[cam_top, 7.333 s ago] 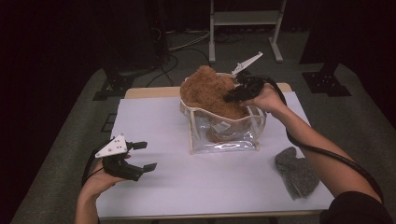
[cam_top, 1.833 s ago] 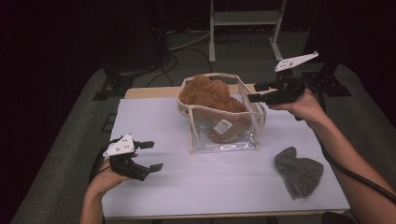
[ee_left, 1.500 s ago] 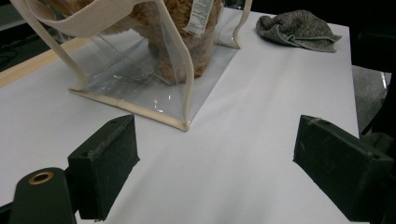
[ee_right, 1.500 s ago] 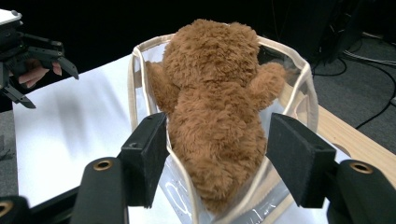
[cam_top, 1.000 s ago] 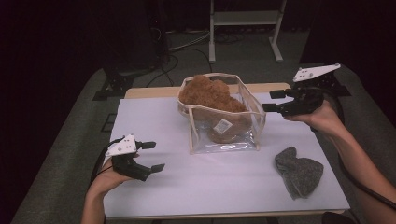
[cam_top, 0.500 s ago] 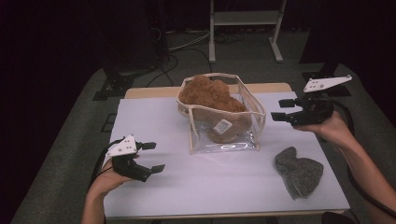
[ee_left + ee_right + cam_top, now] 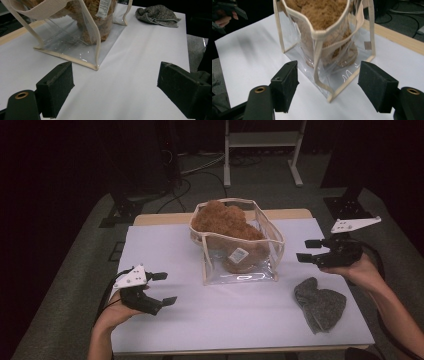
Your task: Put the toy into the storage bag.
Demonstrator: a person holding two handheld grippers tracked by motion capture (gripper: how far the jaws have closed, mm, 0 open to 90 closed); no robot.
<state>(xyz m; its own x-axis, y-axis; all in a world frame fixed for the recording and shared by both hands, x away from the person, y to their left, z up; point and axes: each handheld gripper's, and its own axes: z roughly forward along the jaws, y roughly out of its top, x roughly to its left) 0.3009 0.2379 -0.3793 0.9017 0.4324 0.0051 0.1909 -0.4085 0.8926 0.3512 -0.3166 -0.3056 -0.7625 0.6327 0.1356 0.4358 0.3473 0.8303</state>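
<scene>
Right claw [image 7: 313,251] has left the bag [image 7: 240,251] holding the brown plush [image 7: 220,217], jaws wide and empty, and dropped toward the grey cloth [image 7: 319,304]: likely next pick. Left claw [image 7: 162,287] idle, open.

- The left gripper [image 7: 162,287] sits low at the near left, held in the person's left hand [image 7: 120,312], fingers spread wide with nothing between them.
- The right gripper [image 7: 306,250] hovers at the far right in the right hand [image 7: 357,272], pointing leftward, fingers wide apart and empty.
</scene>
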